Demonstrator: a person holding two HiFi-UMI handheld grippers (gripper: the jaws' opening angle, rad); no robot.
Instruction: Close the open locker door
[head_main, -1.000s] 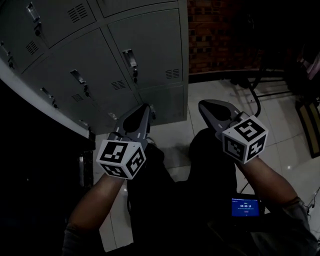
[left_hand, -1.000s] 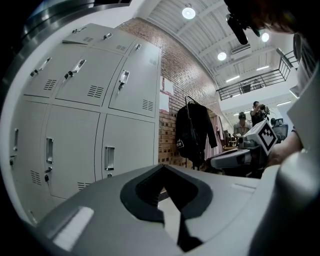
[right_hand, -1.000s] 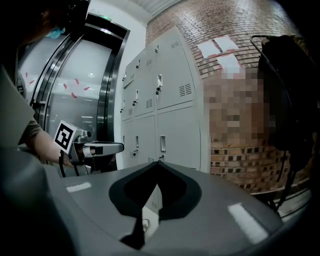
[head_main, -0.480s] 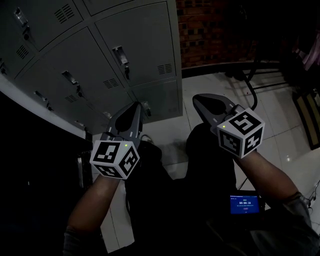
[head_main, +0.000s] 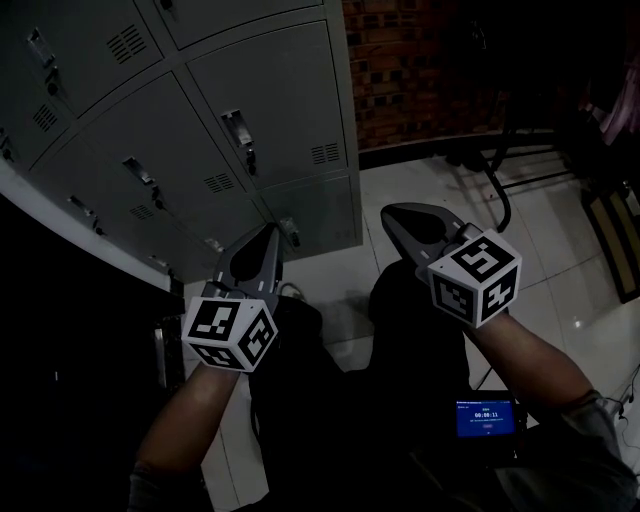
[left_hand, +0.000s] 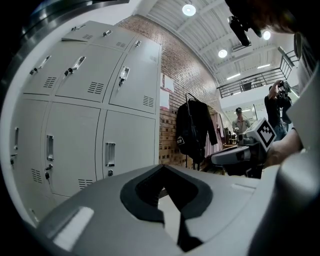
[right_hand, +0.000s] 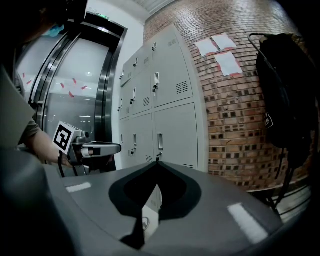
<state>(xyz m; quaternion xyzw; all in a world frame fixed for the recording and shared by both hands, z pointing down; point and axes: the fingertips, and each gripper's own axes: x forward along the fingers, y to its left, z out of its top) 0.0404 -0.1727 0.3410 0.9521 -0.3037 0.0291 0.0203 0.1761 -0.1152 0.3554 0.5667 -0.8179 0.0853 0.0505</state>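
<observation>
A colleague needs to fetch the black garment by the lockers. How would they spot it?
Find the bank of grey lockers; a red brick wall runs off from its right end. The black garment hangs in front of those bricks. It is the only dark, soft thing there, unlike the white paper sheets stuck flat on the wall.

Grey lockers (head_main: 270, 100) stand beside a red brick wall (head_main: 420, 60) with white papers (right_hand: 222, 50) stuck on it. The floor (head_main: 545, 260) is glossy white tile. A black jacket (left_hand: 192, 127) hangs on a rack. Round ceiling lights (left_hand: 189, 9) glow above a railed balcony (left_hand: 250, 82).
</observation>
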